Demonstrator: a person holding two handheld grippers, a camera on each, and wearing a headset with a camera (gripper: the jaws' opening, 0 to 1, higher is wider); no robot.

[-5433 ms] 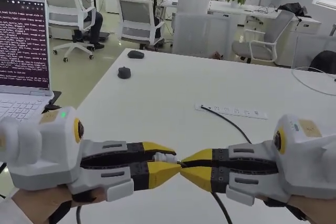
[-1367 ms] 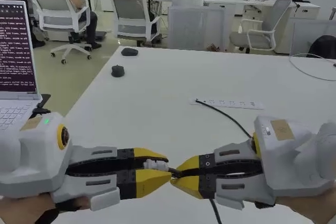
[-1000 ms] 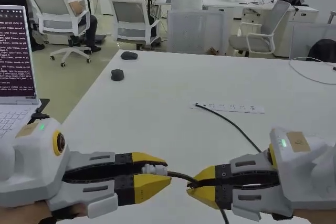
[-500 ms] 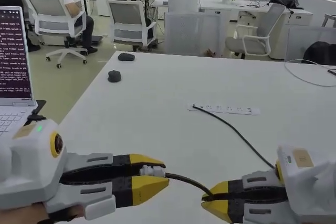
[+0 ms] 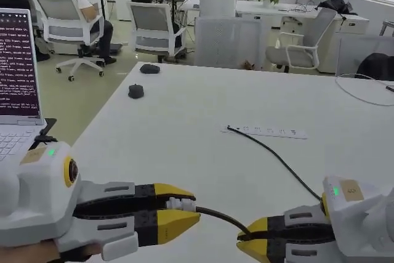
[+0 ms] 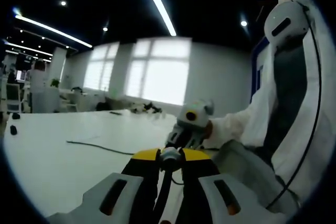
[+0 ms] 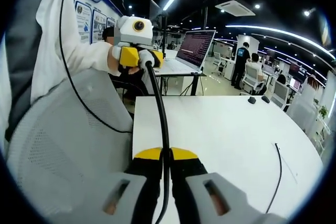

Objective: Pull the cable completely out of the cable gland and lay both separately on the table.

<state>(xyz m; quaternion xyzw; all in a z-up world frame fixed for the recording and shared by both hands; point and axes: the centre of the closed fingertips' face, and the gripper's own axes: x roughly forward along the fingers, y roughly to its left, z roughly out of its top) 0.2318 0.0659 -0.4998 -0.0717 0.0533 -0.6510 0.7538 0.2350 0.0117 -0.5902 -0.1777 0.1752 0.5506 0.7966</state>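
A laptop [image 5: 15, 78] sits at the left edge of the white counter [image 5: 184, 121], two mice [image 5: 136, 91] upper left, and a power strip [image 5: 265, 132] at centre, its cord [image 5: 277, 158] trailing lower right. Lower left, the left tongs [image 5: 194, 207] clamp the gland [image 5: 181, 202]. Lower right, the right tongs [image 5: 241, 238] pinch the cable [image 5: 218, 216], which spans the gap between them.

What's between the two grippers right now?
A short span of black cable over bare table, running from the gland in the left gripper to the right gripper. The head view shows it.
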